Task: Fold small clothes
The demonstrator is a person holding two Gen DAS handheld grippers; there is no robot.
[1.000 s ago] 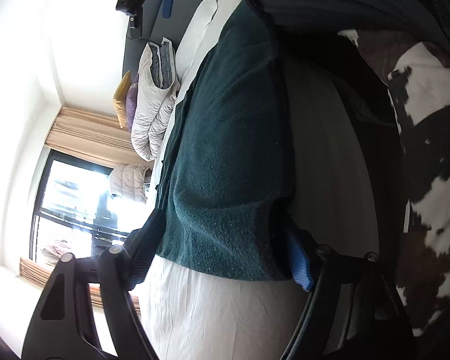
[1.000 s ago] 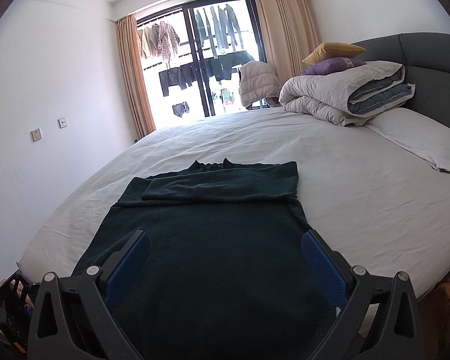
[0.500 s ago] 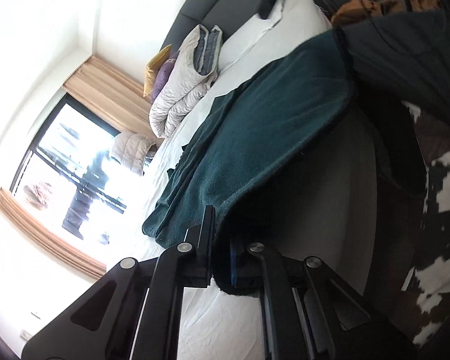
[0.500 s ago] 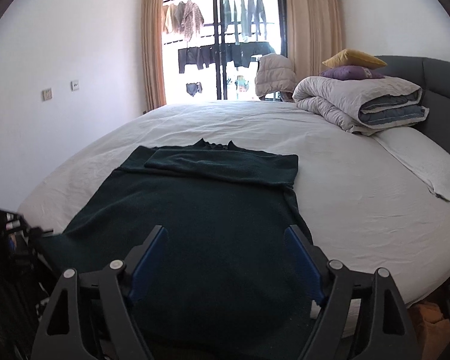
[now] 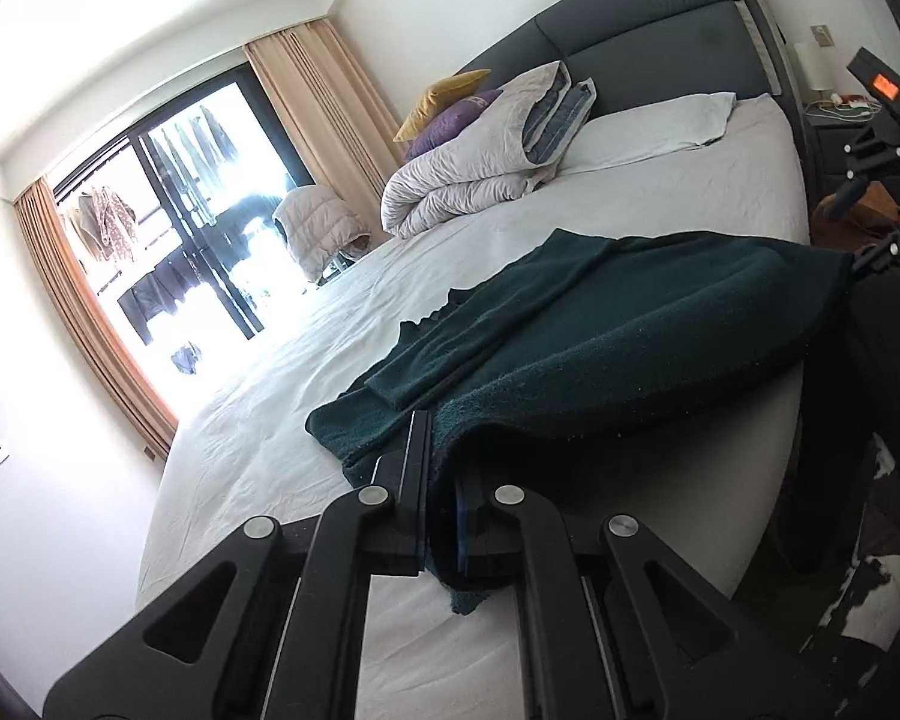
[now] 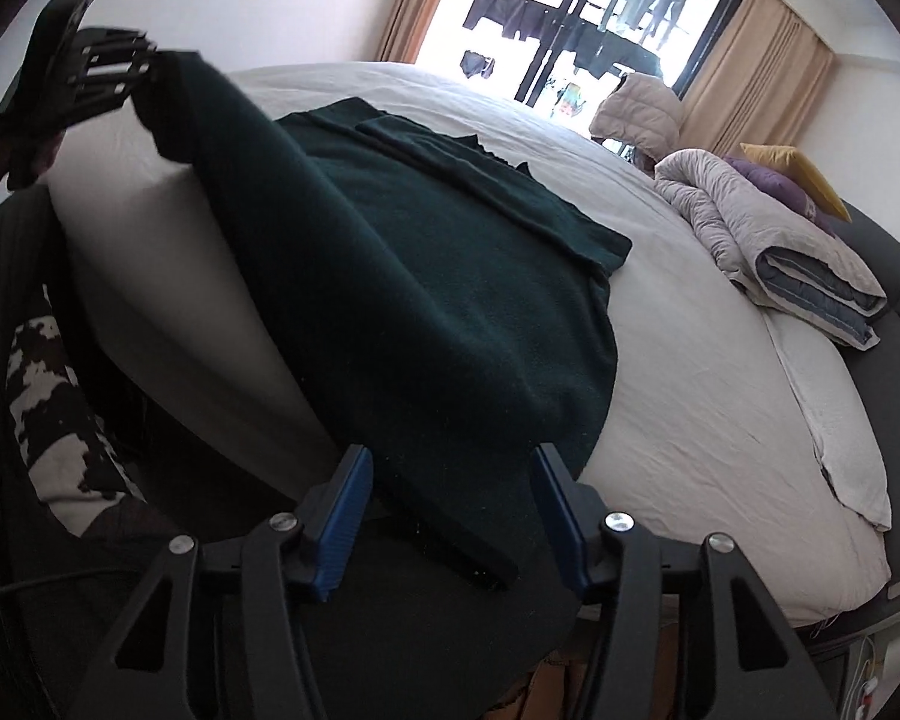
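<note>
I see one big round bed with a white sheet. It has one dark grey headboard behind it.

One dark green sweater lies flat on the bed, near the edge by me. Its top part is folded over itself. One bottom corner is lifted off the bed.

One rolled-up grey duvet sits by the headboard. Two cushions rest on it, one yellow cushion and one purple cushion. One white pillow lies flat beside the duvet. One puffy pale jacket sits by the window. The window has two tan curtains, one on each side.

I have two tongs. My left tongs are pressed together and pinch the lifted corner of the sweater. In the right view I see them holding that corner up in the air, to the left. My right tongs are spread, and they have just been closing. The other bottom edge of the sweater lies between their two blue pads, but the pads do not press on it.
</note>
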